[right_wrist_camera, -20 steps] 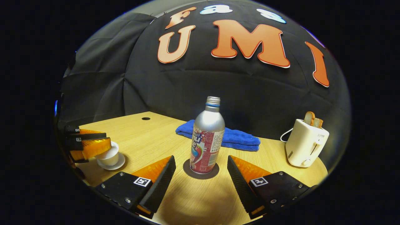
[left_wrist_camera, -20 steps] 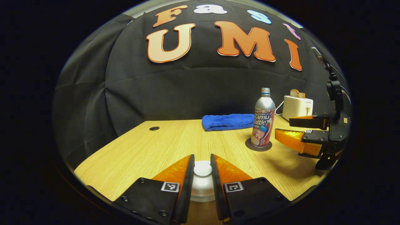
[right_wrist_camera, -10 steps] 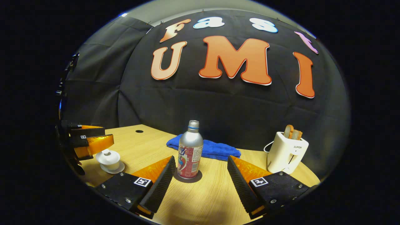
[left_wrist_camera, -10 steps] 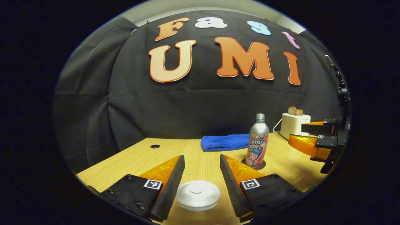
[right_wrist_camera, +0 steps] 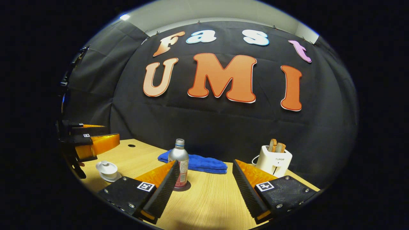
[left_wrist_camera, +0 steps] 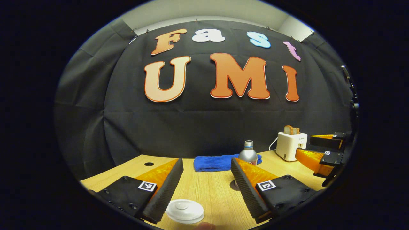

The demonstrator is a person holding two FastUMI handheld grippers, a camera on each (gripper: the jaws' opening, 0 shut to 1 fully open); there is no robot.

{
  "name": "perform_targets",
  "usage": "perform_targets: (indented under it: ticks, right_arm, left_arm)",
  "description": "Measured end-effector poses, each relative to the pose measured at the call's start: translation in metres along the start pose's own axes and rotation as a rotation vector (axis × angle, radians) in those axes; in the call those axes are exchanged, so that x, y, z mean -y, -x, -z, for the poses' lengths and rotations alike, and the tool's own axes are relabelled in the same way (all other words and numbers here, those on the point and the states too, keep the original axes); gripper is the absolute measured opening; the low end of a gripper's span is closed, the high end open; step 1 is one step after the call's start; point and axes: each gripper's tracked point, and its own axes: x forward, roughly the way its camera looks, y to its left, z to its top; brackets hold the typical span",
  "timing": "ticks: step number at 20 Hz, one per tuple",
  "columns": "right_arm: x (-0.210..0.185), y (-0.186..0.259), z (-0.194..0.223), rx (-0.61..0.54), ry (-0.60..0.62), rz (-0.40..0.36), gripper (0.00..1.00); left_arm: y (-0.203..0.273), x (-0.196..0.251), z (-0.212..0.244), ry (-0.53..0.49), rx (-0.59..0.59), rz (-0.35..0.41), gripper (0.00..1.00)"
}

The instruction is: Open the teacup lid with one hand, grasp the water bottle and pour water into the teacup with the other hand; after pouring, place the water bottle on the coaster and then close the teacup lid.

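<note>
1. Both grippers hang above the wooden table (right_wrist_camera: 211, 198), fingers spread wide, nothing between them.
2. Left gripper (left_wrist_camera: 207, 185): the lidded teacup (left_wrist_camera: 185, 210) sits low at 6 o'clock, just inside its left finger, not touched. Bare table runs ahead toward 12.
3. Right gripper (right_wrist_camera: 204, 188): open tabletop fills the gap between its fingers.
4. Water bottle (right_wrist_camera: 179, 161) stands upright on the coaster (right_wrist_camera: 184, 186), at 11 o'clock behind the right gripper's left finger.
5. Blue towel (right_wrist_camera: 199, 163) lies along the far edge; toaster (right_wrist_camera: 274, 160) at 1 o'clock near the right edge.
</note>
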Motion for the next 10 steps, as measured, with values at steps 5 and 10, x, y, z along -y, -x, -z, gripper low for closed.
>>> perform_targets:
  ticks: [5,10]
  right_arm:
    - [0.011,0.011,0.0,0.004,-0.004,0.023,0.99]
    - [0.017,0.022,-0.002,0.02,-0.005,0.043,0.99]
  left_arm:
    - [0.004,0.0,-0.014,0.006,0.039,-0.016,0.96]
    - [0.006,-0.003,-0.017,0.006,0.056,-0.034,1.0]
